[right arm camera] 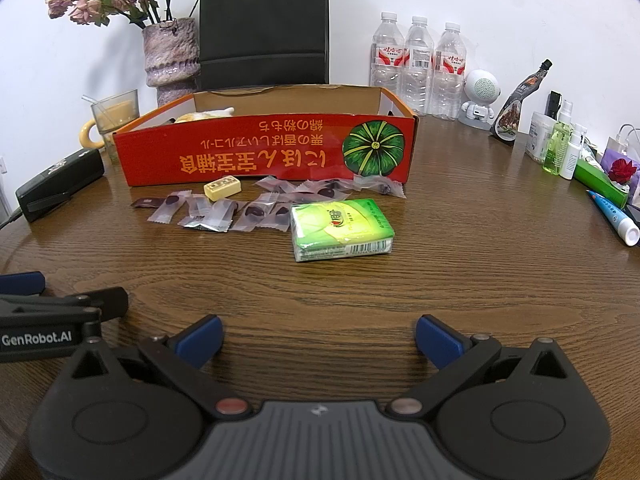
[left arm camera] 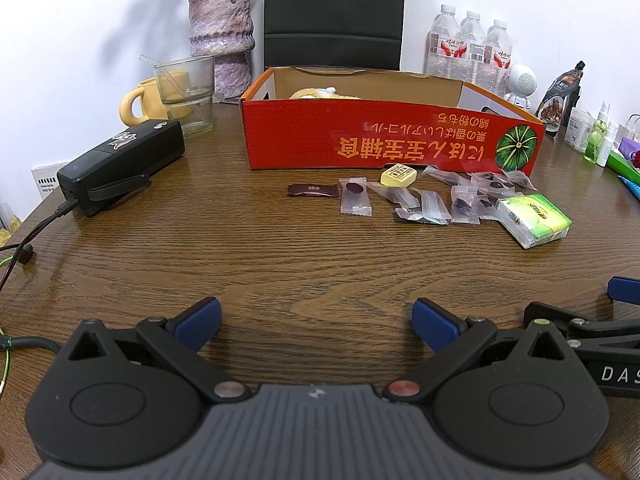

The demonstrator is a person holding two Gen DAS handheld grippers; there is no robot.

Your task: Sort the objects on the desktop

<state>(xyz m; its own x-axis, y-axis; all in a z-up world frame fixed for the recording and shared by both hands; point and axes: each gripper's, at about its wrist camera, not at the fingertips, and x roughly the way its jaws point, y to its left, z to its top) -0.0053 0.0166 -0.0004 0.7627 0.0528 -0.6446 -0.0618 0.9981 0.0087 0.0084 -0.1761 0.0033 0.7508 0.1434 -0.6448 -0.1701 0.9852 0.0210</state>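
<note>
The left gripper [left arm camera: 316, 320] and right gripper [right arm camera: 318, 336] have jaws released, both empty; the tissue pack [right arm camera: 342, 229] lies well ahead of the right jaws, near the red box [right arm camera: 264, 152].

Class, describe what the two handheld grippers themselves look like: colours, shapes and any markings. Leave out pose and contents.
The left gripper and right gripper match: grey ribbed centre plate, two rounded black housings with circular insets and triangular cut-outs, black linkage arms on metal pivot pins, blue fingertip pads. Seen from the right wrist camera, the left gripper's side reads "GenRobot.AI"; from the left wrist camera, the right gripper's side shows "DAS", cut off at the frame edge.
</note>
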